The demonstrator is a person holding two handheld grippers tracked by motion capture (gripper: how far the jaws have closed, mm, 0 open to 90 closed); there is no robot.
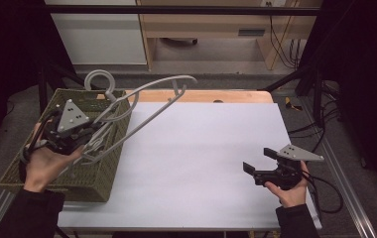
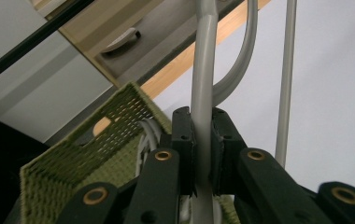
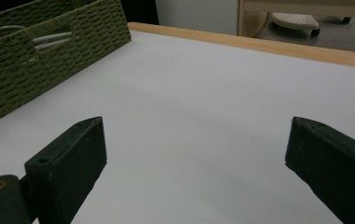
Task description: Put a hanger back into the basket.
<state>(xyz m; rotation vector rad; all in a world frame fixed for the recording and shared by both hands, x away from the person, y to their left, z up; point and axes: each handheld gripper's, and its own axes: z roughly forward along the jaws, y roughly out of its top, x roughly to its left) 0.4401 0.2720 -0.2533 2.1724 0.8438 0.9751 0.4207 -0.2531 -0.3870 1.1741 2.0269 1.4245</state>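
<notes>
Table (image 1: 201,163) with a pale sheet over its top takes up most of the high view, a strip of bare wood showing along its far edge. Taking the basket as the landmark: the green woven basket (image 1: 52,173) sits at the table's left edge, and more grey hangers (image 3: 49,39) lie inside it, seen through a gap in its wall in the right gripper view. A grey hanger (image 1: 142,106) is lifted clear above the basket, tilted, its hook over the basket's far end and its long arm reaching out past the basket's right rim over the table. The left gripper (image 1: 85,136) hovers over the basket's middle, its jaws clenched on one bar of that hanger (image 2: 202,93). The right gripper (image 1: 261,158) is well apart from the basket, low over the table near the right edge, its jaws spread wide with nothing between them.
</notes>
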